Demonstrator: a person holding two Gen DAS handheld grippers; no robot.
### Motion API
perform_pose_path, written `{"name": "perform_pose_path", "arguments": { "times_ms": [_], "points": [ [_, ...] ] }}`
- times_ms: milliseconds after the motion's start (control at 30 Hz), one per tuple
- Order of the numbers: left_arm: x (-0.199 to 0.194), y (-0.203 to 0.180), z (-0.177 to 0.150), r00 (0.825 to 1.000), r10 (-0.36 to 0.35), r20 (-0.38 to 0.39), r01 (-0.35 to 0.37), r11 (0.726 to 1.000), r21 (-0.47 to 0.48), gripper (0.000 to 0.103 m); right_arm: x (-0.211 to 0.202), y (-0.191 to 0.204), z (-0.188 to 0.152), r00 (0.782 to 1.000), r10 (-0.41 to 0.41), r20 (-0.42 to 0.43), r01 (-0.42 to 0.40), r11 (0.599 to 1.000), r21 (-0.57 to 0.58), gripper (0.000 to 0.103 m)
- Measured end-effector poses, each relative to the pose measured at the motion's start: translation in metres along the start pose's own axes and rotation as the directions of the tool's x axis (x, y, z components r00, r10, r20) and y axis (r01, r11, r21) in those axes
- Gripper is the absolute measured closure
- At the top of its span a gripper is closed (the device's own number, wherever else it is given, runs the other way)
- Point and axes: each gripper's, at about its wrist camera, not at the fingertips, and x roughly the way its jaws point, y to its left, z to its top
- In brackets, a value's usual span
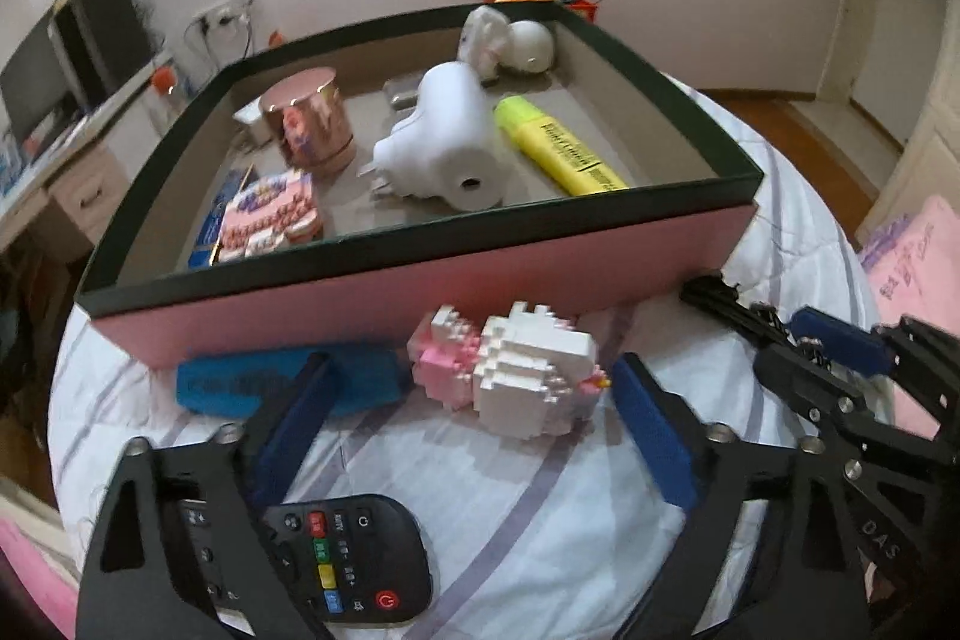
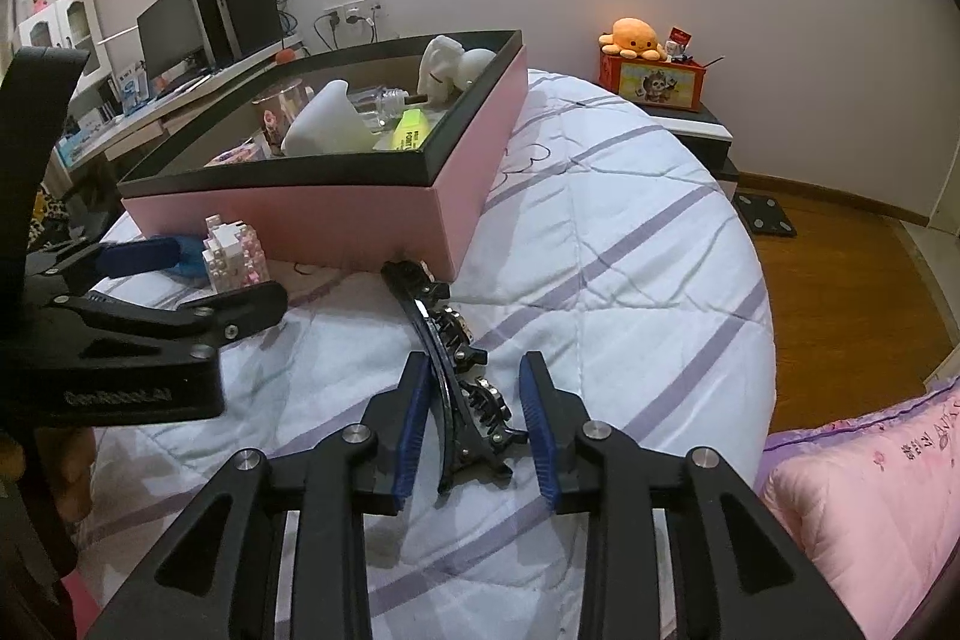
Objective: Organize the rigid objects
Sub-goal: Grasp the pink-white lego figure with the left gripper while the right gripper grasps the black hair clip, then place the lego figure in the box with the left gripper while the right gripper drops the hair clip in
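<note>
Straddling block figure point(image 1: 510, 370), left hand-held gripper point(image 1: 468, 430) released | right hand-held gripper point(image 2: 474, 430) released around hair clip point(image 2: 462, 376)

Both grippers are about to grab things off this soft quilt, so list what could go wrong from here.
1. The hair clip lies between the right gripper pads off-centre, against the left pad; its curved, toothed body may twist or slip when squeezed.
2. The block figure sits between the open left gripper fingers; a hard squeeze might break bricks loose.
3. The remote lies under the left gripper and could get pressed into the quilt.
</note>
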Motion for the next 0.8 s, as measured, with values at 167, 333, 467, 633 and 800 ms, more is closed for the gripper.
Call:
{"name": "perform_pose_path", "arguments": {
  "times_ms": [167, 333, 467, 633, 800],
  "points": [
    [-0.007, 0.005, -0.002, 0.997, -0.081, 0.009, 0.081, 0.997, 0.005, 0.039, 0.001, 0.001, 0.002, 1.000, -0.009, -0.004, 0.009, 1.000, 0.001, 0.069],
    [-0.019, 0.024, -0.007, 0.990, -0.138, 0.009, 0.139, 0.989, -0.046, 0.039, 0.003, 0.008, 0.005, 1.000, -0.010, -0.015, 0.009, 1.000, -0.011, 0.054],
    [-0.035, 0.038, -0.013, 0.989, -0.139, 0.044, 0.141, 0.989, -0.046, 0.039, 0.004, 0.016, 0.006, 0.999, -0.026, -0.025, 0.026, 0.999, -0.033, 0.054],
    [-0.053, 0.057, -0.024, 0.985, -0.157, 0.065, 0.161, 0.986, -0.047, 0.039, 0.004, 0.032, 0.007, 0.999, -0.004, -0.037, 0.002, 0.998, -0.066, 0.063],
    [-0.065, 0.074, -0.035, 0.987, -0.138, 0.079, 0.142, 0.988, -0.058, 0.039, 0.013, 0.044, 0.008, 0.999, -0.025, -0.044, 0.020, 0.995, -0.099, 0.063]
  ]
}}
